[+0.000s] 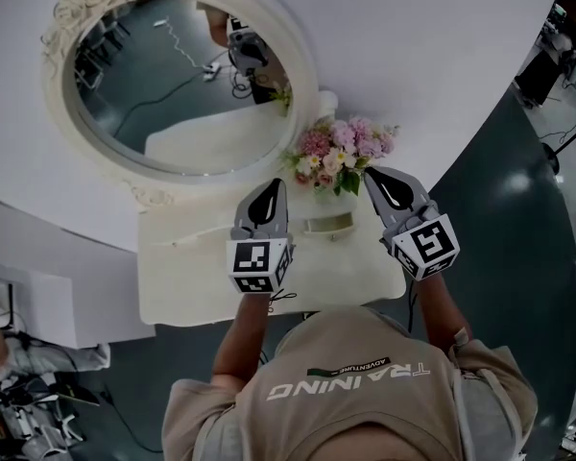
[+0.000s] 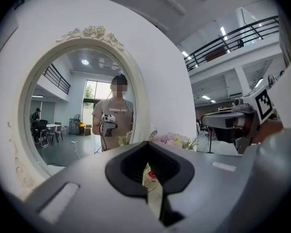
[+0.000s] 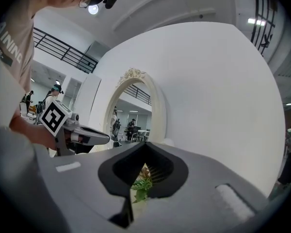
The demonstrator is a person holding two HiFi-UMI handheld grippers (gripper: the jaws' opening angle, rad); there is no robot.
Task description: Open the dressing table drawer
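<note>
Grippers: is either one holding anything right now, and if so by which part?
Nothing is held. The left gripper and right gripper both have their jaws together and empty, hovering over the dressing table.

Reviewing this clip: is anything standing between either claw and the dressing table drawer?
Nothing visible does. The left claw and right claw hang shut above the dressing table, aimed at the flowers and mirror. The drawer front itself is not in view, so its approach cannot be fully checked.
</note>
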